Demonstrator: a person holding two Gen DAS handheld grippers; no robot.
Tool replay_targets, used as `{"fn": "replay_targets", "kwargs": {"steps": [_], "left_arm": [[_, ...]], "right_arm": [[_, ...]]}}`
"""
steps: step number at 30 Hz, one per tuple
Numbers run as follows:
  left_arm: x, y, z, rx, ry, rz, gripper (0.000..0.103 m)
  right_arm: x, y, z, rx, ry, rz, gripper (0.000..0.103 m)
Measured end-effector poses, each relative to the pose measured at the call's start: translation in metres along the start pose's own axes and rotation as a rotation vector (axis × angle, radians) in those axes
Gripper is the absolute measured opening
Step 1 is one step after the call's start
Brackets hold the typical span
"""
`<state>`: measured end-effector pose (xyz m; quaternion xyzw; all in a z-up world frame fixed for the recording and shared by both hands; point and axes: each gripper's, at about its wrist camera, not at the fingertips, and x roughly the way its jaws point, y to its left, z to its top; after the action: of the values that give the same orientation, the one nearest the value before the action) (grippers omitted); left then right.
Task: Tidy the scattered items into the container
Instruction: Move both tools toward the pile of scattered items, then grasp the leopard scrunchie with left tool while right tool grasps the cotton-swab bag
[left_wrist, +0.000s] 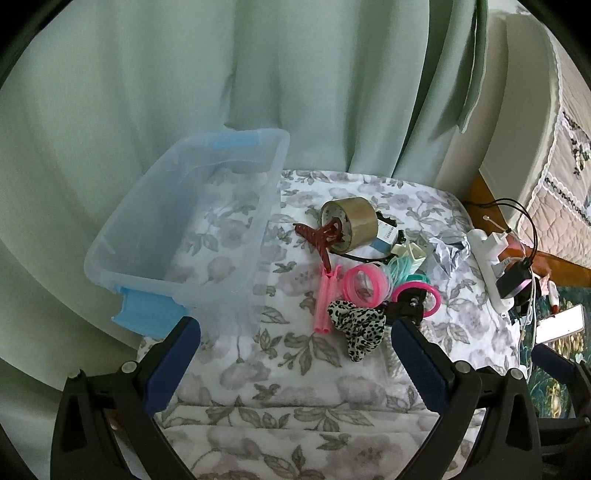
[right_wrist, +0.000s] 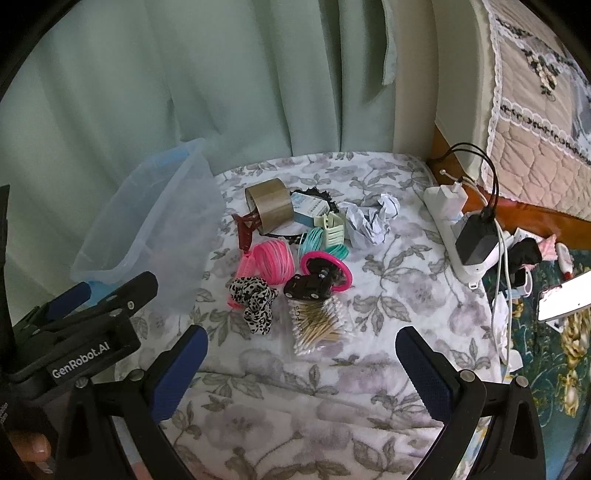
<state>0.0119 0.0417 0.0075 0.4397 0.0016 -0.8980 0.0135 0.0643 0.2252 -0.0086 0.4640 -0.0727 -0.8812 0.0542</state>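
A: Starting at the left, what stands there?

B: The clear container (left_wrist: 177, 236) with blue latches sits on the floral blanket (left_wrist: 295, 387), at about ten o'clock from the left gripper (left_wrist: 293, 334). Only the blanket pattern shows through its floor.

A: And that gripper?

B: Its jaws are spread wide with nothing between them; it hangs above the blanket, short of the pile.

A: Moving right, what is in the pile?

B: At twelve o'clock of the heap lies a tape roll (left_wrist: 349, 223) on its side, with a dark red hair claw (left_wrist: 321, 236) touching its open end. Below them, a pink clip (left_wrist: 325, 302) lies beside a stack of pink hair ties (left_wrist: 365, 286). A leopard scrunchie (left_wrist: 356, 326) sits at six o'clock of the stack.

A: Further right?

B: Teal hair ties (right_wrist: 321, 242) with a pale green claw clip (right_wrist: 332, 230) on them, a small blue-and-white box (right_wrist: 308, 208) behind, then crumpled paper (right_wrist: 371, 219) at three o'clock. A black toy car (right_wrist: 310, 286) rests on a pink ring (right_wrist: 325, 271), and a bag of cotton swabs (right_wrist: 317, 326) lies just in front.

A: The right gripper?

B: The right gripper (right_wrist: 301, 345) is also wide open and holds nothing. Beyond, at two o'clock, a white power strip (right_wrist: 456, 230) with chargers lies on the blanket's edge
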Motion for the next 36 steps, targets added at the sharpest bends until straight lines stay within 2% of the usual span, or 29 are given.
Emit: {"fn": "replay_targets", "kwargs": {"steps": [9,15,17,19,22,28,32,36], "left_arm": [[0.003,-0.005,-0.005,0.008,0.011,-0.012,0.103],[0.01,-0.013,-0.009,0.021,0.034,-0.073,0.103],[0.013,-0.017,-0.011,0.031,0.047,-0.102,0.103],[0.017,-0.025,-0.012,0.061,0.059,-0.114,0.103],[0.025,-0.037,-0.014,0.107,0.078,-0.137,0.103],[0.05,-0.049,-0.018,0.138,0.122,-0.154,0.103],[0.073,-0.058,-0.023,0.17,0.16,-0.162,0.103],[0.095,-0.063,-0.027,0.182,0.195,-0.156,0.096]], "right_arm": [[0.001,-0.006,-0.003,0.005,0.001,0.004,0.103],[0.005,-0.015,-0.008,0.014,0.011,0.041,0.103],[0.006,-0.019,-0.009,0.011,0.013,0.078,0.103],[0.01,-0.025,-0.012,0.023,0.029,0.114,0.103],[0.015,-0.035,-0.016,0.042,0.028,0.124,0.103],[0.034,-0.055,-0.02,0.085,0.047,0.117,0.103],[0.049,-0.067,-0.022,0.118,0.097,0.131,0.103],[0.068,-0.072,-0.023,0.122,0.153,0.094,0.103]]}}
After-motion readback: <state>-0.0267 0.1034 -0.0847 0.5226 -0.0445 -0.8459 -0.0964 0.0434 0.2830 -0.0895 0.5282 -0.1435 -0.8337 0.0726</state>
